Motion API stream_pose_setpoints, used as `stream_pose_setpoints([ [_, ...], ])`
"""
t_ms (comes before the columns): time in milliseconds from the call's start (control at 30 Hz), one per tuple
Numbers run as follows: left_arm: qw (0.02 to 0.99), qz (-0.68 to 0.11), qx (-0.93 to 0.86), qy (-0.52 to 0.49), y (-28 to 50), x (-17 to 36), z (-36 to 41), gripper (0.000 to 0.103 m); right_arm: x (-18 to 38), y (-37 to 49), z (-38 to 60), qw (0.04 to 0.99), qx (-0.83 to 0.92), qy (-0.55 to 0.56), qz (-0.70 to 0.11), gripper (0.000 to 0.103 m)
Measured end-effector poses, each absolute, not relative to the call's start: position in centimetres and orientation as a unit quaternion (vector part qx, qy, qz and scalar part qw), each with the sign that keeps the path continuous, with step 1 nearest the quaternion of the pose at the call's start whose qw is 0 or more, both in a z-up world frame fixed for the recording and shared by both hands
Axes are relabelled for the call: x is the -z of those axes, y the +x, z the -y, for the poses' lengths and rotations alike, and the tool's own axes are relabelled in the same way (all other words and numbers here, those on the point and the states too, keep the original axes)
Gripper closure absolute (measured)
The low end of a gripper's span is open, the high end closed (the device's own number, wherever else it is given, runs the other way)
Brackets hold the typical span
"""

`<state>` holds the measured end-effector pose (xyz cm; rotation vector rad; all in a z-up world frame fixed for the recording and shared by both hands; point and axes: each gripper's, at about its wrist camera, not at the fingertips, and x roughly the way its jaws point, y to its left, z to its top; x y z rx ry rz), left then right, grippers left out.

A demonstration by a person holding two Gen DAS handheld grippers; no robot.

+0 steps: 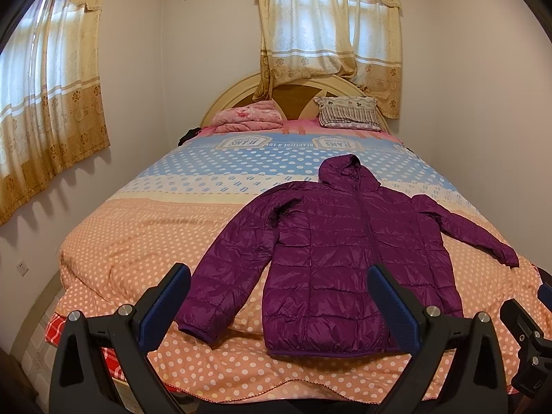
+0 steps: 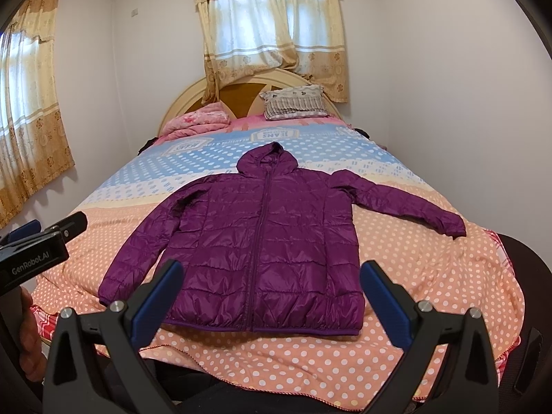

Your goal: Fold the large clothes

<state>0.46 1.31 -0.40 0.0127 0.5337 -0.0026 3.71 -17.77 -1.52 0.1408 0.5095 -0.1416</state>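
Very start of the fold, by the look of it: nothing gripped, nothing turned over yet.

Left tool [image 1: 279, 296] spread wide and released, empty, held back off the foot of the bed [image 1: 131, 241]. Right tool [image 2: 272, 291] likewise released and empty, fingers well apart. Each visible at the edge of the other's view, side by side.

Purple hooded puffer jacket [image 2: 262, 241] straight ahead of the right tool, flat on the polka-dot bedspread, front up, zipped, hood [image 2: 264, 158] pointing away toward the headboard. Hem [image 2: 262, 327] nearest, just beyond the fingertips. Ahead and to the right of the left tool in its own view. Left sleeve [image 1: 220, 276] slanting down toward the left tool, cuff near the hem line; right sleeve [image 2: 407, 203] angled out farther and to the right of the right tool. Pillow [image 2: 293, 105] and pink folded blanket [image 2: 196, 122] far ahead at the headboard, well clear of the jacket.

Likely next: a reach forward with each tool to its own sleeve, a pinch near the cuff, then a carry inward across the chest. Calls for a firm pinch on slick quilted fabric, prone to slipping and springing back. Also for a low lift, to avoid dragging the body out of square.
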Motion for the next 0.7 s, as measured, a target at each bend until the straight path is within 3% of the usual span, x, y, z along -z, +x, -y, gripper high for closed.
stream_pose_setpoints([
  [700,0.964,-0.265,0.000,0.002,0.55,0.47,-1.73,0.001,1.73,3.87,17.36,0.962,0.069,0.069,-0.256,0.000],
])
